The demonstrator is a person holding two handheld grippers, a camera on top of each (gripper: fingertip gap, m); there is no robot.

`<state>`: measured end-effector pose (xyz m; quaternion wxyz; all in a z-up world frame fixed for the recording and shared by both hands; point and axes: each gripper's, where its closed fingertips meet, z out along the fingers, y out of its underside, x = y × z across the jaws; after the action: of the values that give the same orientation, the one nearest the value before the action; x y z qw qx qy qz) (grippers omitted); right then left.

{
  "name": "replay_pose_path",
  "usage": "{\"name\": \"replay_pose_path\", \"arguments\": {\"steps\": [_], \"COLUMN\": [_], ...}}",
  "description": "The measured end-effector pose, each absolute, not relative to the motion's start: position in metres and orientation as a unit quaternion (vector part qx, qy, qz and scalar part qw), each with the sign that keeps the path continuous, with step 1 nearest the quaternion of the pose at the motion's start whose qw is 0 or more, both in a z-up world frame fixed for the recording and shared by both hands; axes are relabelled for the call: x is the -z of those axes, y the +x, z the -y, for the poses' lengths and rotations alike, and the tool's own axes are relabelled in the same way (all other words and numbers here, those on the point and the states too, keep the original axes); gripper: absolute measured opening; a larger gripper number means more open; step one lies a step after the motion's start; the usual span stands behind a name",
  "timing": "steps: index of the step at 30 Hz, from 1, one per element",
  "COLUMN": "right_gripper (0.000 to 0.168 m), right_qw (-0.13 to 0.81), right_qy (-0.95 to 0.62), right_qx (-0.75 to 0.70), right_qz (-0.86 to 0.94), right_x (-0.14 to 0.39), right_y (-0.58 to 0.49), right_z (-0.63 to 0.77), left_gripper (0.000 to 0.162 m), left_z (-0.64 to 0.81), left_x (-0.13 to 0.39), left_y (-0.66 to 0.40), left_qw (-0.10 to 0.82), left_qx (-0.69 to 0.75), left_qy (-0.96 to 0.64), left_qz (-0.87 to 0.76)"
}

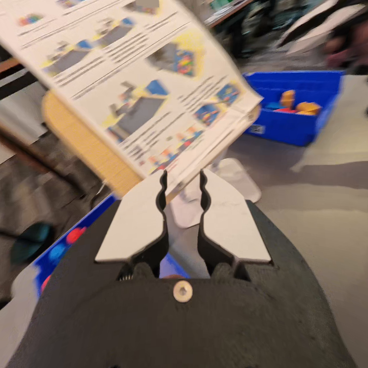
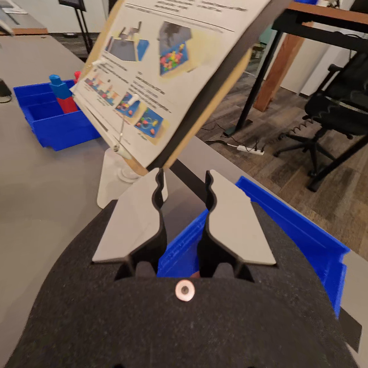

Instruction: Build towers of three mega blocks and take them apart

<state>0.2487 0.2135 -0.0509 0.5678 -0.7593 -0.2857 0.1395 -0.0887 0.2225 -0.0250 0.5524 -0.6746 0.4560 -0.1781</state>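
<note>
Right hand-held gripper (image 2: 184, 173) gapes, empty; instruction sheet (image 2: 159, 79) print seemingly illegible.

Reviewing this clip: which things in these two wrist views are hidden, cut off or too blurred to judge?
- Left wrist view: motion blur smears the blocks in the far blue bin; count unclear.
- Left wrist view: the left gripper body hides most of the near bin.
- Right wrist view: the instruction board covers part of the blue-and-red block stack.
- Right wrist view: the right gripper hides the near blue bin's contents.
</note>
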Motion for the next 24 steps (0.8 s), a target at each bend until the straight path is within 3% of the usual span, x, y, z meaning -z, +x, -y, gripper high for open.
{"name": "replay_pose_path", "arguments": {"steps": [8,13,16,24], "right_gripper": [0.039,0.039,0.039,0.039], "right_qw": [0.551,0.547,0.545,0.545], "right_qy": [-0.748,-0.746,-0.746,-0.744], "right_qx": [-0.152,-0.163,-0.167,-0.163], "right_qz": [0.337,0.344,0.345,0.35], "right_x": [0.056,0.059,0.06,0.061], "right_y": [0.205,0.196,0.193,0.189], "right_z": [-0.209,-0.209,-0.21,-0.21], "left_gripper": [0.054,0.061,0.076,0.071], "left_z": [-0.294,-0.315,-0.323,-0.336], "left_x": [0.073,0.108,0.134,0.177], "left_y": [-0.225,-0.264,-0.276,-0.288], "left_qw": [0.518,0.496,0.459,0.406], "left_qx": [0.022,0.026,0.047,0.037], "left_qy": [-0.801,-0.832,-0.865,-0.903], "left_qz": [-0.299,-0.248,-0.199,-0.135]}}
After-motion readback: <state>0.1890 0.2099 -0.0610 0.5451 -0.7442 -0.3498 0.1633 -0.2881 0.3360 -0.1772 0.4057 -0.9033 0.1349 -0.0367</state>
